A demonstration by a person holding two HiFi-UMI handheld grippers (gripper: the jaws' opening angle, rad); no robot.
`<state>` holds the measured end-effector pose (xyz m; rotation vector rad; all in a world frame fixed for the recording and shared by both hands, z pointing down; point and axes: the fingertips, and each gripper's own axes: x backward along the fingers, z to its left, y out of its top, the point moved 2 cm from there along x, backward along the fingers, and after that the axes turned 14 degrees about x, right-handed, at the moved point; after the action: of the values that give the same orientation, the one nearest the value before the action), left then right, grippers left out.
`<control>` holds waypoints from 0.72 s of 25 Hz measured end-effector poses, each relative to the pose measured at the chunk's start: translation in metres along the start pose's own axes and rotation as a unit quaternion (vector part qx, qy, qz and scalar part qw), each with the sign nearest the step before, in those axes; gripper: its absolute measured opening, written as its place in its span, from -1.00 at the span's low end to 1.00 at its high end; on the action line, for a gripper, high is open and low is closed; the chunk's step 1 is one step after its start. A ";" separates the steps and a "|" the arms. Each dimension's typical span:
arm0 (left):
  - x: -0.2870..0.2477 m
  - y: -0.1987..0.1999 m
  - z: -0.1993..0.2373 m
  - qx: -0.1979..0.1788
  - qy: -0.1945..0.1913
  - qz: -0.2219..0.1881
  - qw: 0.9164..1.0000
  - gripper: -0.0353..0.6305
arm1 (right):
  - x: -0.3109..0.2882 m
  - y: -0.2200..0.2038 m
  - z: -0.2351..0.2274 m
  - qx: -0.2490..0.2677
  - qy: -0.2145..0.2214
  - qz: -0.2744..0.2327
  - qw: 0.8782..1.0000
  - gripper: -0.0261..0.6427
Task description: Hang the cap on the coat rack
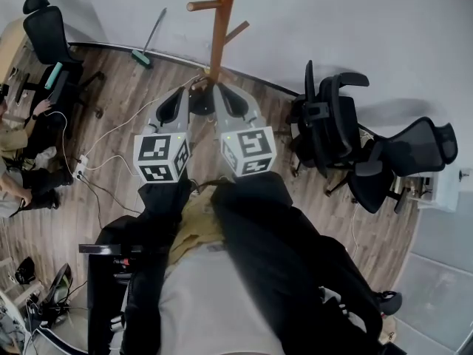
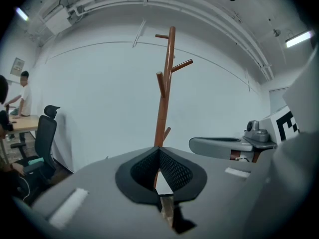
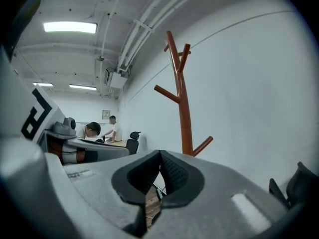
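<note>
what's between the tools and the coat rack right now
Nothing visible. The left tool and right tool, both shut and empty, point at the coat rack with open space between. The black office chairs stand well aside.

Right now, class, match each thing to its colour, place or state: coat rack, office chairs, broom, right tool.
Things:
1 coat rack
2 office chairs
3 broom
4 right tool

Colour, place or state:
a shut, holding nothing
b leaning on the wall
c brown wood
d black

Pairs: 1c, 2d, 3b, 4a.
</note>
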<state>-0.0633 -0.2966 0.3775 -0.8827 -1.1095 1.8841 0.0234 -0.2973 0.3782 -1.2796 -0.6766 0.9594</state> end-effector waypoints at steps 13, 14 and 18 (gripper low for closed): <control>-0.008 0.011 -0.018 -0.020 -0.010 -0.008 1.000 -0.90 | 0.012 0.032 -0.017 0.017 -0.018 -0.038 0.999 -0.92; -0.007 0.011 -0.018 -0.020 -0.010 -0.008 1.000 -0.90 | 0.012 0.031 -0.017 0.018 -0.019 -0.037 0.999 -0.93; -0.008 0.009 -0.018 -0.020 -0.011 -0.005 1.000 -0.90 | 0.013 0.030 -0.019 0.018 -0.023 -0.033 0.999 -0.93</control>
<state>-0.0464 -0.2997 0.3635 -0.8795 -1.1659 1.8727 0.0395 -0.2945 0.3439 -1.1993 -0.7292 0.9451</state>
